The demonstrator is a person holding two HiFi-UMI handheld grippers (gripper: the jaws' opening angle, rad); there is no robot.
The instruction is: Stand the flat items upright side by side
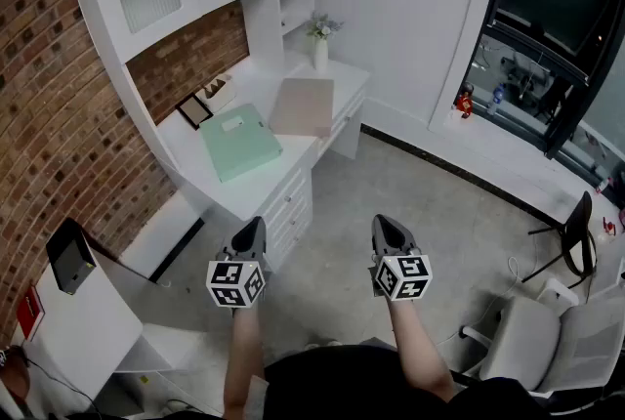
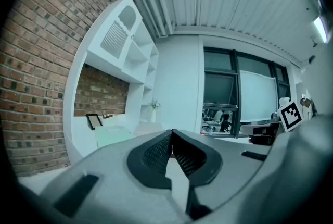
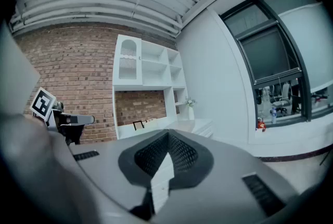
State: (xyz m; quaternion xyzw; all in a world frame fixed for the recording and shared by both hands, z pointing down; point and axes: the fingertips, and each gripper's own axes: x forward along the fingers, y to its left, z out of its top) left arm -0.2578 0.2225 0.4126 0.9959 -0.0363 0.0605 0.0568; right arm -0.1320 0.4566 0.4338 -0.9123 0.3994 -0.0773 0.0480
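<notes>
Green folder [image 1: 239, 143] and tan folder [image 1: 303, 105] lie flat on the counter [image 1: 262, 186], well ahead of your jaws. You hold left gripper [image 1: 254, 225] and right gripper [image 1: 387, 225] closed and empty, since nothing is within reach yet.

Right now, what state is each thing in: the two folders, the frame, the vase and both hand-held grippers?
Green folder: lying flat on the desk.
Pink folder: lying flat.
Black frame: standing propped at the back.
Vase: upright.
Left hand-held gripper: shut, empty.
Right hand-held gripper: shut, empty.
</notes>
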